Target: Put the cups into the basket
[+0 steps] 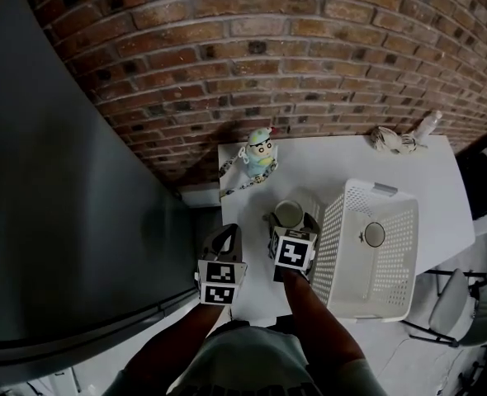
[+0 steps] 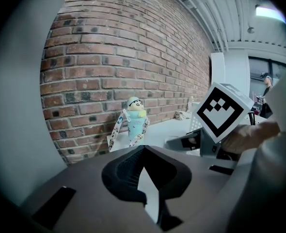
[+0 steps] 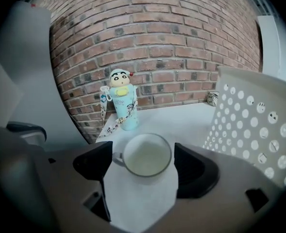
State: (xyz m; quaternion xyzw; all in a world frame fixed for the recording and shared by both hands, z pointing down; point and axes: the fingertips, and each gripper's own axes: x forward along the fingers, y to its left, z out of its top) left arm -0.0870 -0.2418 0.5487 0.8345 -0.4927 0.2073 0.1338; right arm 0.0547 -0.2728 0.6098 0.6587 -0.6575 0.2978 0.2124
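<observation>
the right gripper (image 1: 291, 223) hangs low over the counter (image 1: 326, 159) with its jaws spread wide either side of a cup (image 3: 147, 155). the cup stands upright between them, handle toward the left-hand jaw at 9 o'clock. neither pad seems to press on it yet, though the right-hand jaw sits very close to the rim. flanking the cup this way probably sets up a pinch across its body, so it can be lifted over the wall of the basket (image 1: 336, 246) just beside it at 3 o'clock.

the left gripper (image 1: 223, 242) waits at the cup's 8 o'clock, near the counter's edge. its jaws meet at the tips and carry nothing, so it looks parked out of the way.

the head view alone shows inside the basket, where a second cup (image 1: 375, 234) already lies on the floor. by my reading one cup is done and this one is in hand. the right gripper view alone shows the first cup is empty and how it sits in the gap. it also puts a cartoon bottle (image 3: 121, 103) at 11 o'clock against the brick wall (image 3: 182, 42). the left gripper view catches the right gripper's marker cube (image 2: 224, 110) and the hand behind it, but no cup.
</observation>
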